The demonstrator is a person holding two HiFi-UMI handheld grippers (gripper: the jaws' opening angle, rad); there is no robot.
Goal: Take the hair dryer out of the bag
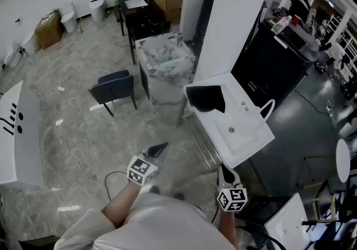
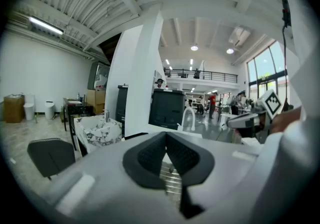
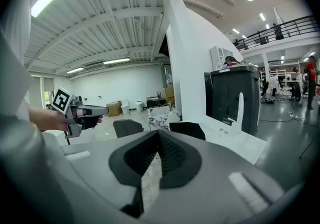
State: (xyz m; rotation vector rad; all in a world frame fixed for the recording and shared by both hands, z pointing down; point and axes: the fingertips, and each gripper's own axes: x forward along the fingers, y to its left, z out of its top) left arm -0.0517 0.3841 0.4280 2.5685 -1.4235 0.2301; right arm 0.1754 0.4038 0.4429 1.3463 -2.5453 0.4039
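Note:
A black bag (image 1: 206,99) lies on the far end of a white sink counter (image 1: 251,137); in the right gripper view the bag (image 3: 187,129) sits just beyond my jaws. No hair dryer shows in any view. My left gripper (image 1: 158,150) is held over the floor, short of the counter and to its left, shut with nothing in it (image 2: 166,138). My right gripper (image 1: 223,171) hovers by the counter's near corner, also shut and empty (image 3: 159,135). Each gripper shows in the other's view: the right gripper (image 2: 245,120) and the left gripper (image 3: 85,112).
A white faucet (image 1: 268,110) stands at the counter's right edge. A marble basin stand (image 1: 165,60) and a dark chair (image 1: 115,90) are on the floor beyond. A white pillar (image 1: 223,20) and a black cabinet (image 1: 270,65) rise behind the counter.

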